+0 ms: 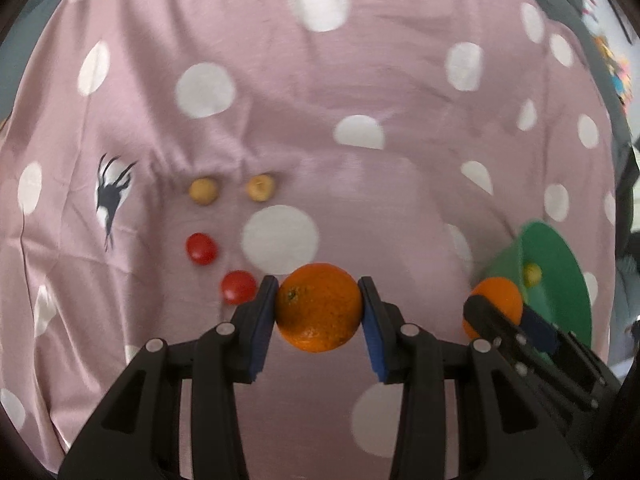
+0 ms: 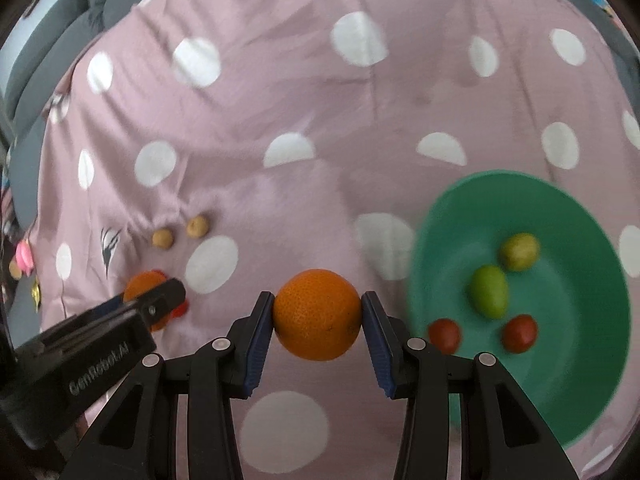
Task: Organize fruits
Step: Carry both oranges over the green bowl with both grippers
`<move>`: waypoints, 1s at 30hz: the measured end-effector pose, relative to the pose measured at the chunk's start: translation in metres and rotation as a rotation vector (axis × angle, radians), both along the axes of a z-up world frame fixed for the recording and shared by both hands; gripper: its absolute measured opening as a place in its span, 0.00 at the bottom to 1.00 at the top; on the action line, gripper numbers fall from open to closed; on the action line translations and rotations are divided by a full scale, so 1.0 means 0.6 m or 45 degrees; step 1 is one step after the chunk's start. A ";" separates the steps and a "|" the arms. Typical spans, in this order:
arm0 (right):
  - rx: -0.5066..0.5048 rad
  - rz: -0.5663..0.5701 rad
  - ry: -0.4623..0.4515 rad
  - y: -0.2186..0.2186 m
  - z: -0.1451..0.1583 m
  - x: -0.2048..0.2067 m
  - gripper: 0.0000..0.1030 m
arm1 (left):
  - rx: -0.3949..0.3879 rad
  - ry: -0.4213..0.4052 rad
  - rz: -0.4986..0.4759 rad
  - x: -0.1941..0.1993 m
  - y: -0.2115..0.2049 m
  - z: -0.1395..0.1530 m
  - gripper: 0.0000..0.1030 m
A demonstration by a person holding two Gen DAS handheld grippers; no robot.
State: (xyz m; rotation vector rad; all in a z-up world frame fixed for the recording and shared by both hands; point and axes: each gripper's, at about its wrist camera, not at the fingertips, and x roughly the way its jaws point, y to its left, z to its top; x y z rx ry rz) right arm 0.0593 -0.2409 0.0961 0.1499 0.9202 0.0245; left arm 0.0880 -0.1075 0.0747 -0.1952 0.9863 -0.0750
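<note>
- Pinching one orange (image 1: 319, 307) squarely between its blue pads, the left gripper (image 1: 319, 312) holds it above the pink dotted cloth (image 1: 360, 80).
- Right gripper (image 2: 318, 314) clamps a second orange (image 2: 317, 314) centred between both pads, beside the green bowl (image 2: 580, 360).

A dusty pink cloth (image 1: 320, 92) printed with large white polka dots (image 1: 205, 90) covers almost everything in both views, lying loose and creased, with soft folds running across it and 1 dark ink-like animal print (image 1: 112, 196) on the same fabric. Beyond the cloth's far edge, grey padded cushions (image 2: 80, 4) rise like the back of a sofa, and small bright multicoloured bits (image 2: 22, 262) show just past the cloth's side edges, too blurred to name. The light is soft and even, throwing only faint shadows onto the cloth.
</note>
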 end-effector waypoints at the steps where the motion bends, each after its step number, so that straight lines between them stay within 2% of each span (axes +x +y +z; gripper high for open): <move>1: 0.009 -0.017 -0.008 -0.009 0.003 -0.003 0.44 | -0.001 -0.010 -0.015 -0.002 -0.008 0.004 0.39; 4: 0.089 -0.035 -0.032 -0.036 0.012 -0.010 0.44 | -0.020 -0.031 -0.076 -0.005 -0.030 0.014 0.38; 7: 0.149 -0.044 -0.059 -0.051 0.022 -0.020 0.44 | 0.008 -0.052 -0.091 -0.008 -0.044 0.022 0.39; 14: 0.100 -0.188 -0.122 -0.094 0.042 -0.047 0.44 | -0.010 -0.072 -0.166 -0.014 -0.076 0.036 0.39; 17: 0.030 -0.275 -0.118 -0.116 0.041 -0.052 0.44 | -0.015 -0.072 -0.216 -0.015 -0.102 0.038 0.39; 24: 0.017 -0.392 -0.097 -0.175 0.034 -0.070 0.44 | 0.000 -0.086 -0.368 -0.025 -0.174 0.043 0.39; 30: 0.003 -0.492 -0.046 -0.220 0.016 -0.079 0.45 | 0.045 -0.069 -0.465 -0.028 -0.232 0.029 0.39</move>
